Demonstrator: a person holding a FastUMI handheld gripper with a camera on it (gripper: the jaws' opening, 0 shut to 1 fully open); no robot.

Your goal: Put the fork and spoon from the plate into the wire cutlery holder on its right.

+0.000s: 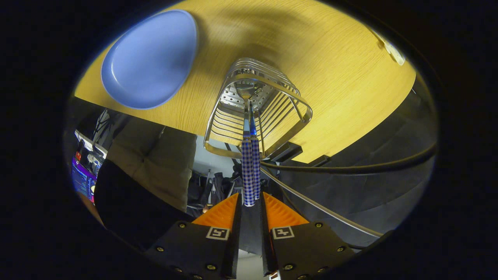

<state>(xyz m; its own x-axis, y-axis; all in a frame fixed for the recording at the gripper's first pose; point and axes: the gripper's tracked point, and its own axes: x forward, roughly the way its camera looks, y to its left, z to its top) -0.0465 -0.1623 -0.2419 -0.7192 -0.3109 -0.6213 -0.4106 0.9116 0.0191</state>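
Jaws (251, 204) at lower centre, parted narrowly with two checked handles (251, 171) between, grip uncertain; fork and spoon standing in the wire holder (256, 112) at centre; plate (149, 58) bare at upper left on the bench (342, 77); task apparently all but done.

plate (149, 60) left of wire holder (256, 107) on table (342, 85) | two cutlery handles (251, 171) stand in holder

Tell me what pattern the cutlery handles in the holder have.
Blue-and-white check, clearest in the gripper view: the cutlery handles stand in the wire cutlery holder.
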